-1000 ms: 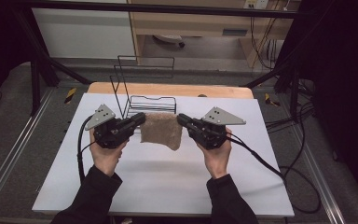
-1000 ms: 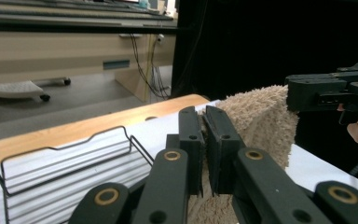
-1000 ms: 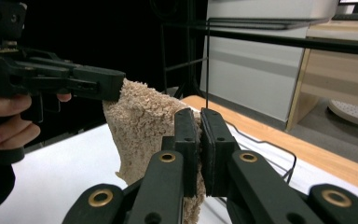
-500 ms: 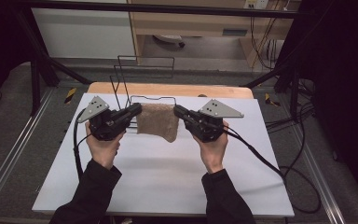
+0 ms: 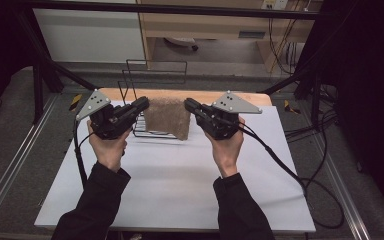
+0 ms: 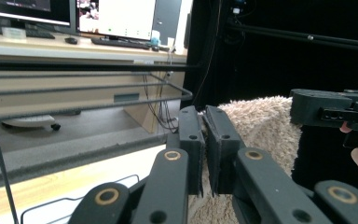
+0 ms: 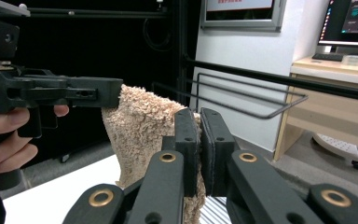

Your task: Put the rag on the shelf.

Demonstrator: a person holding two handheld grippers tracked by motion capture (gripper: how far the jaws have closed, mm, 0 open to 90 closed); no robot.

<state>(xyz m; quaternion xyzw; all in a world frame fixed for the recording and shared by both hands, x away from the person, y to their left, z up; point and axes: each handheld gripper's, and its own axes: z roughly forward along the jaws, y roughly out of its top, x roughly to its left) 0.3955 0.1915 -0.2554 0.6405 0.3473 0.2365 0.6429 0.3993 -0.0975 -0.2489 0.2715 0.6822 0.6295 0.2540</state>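
left claw [image 5: 142, 105] clamped on towel [image 5: 167, 116] corner | right claw [image 5: 190, 106] clamped likewise | we stretch it between claws, above wire rack [image 5: 152, 131], probably for hanging

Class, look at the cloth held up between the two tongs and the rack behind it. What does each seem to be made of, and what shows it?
Towel: looks like beige terry cloth, matte; its surface is fuzzy and looped and it hangs limp. Rack: probably thin metal wire with a dark finish; it has slim, rigid, straight bars bent at the corners.

White table [image 5: 180, 195], wire rack [image 5: 152, 80] on it
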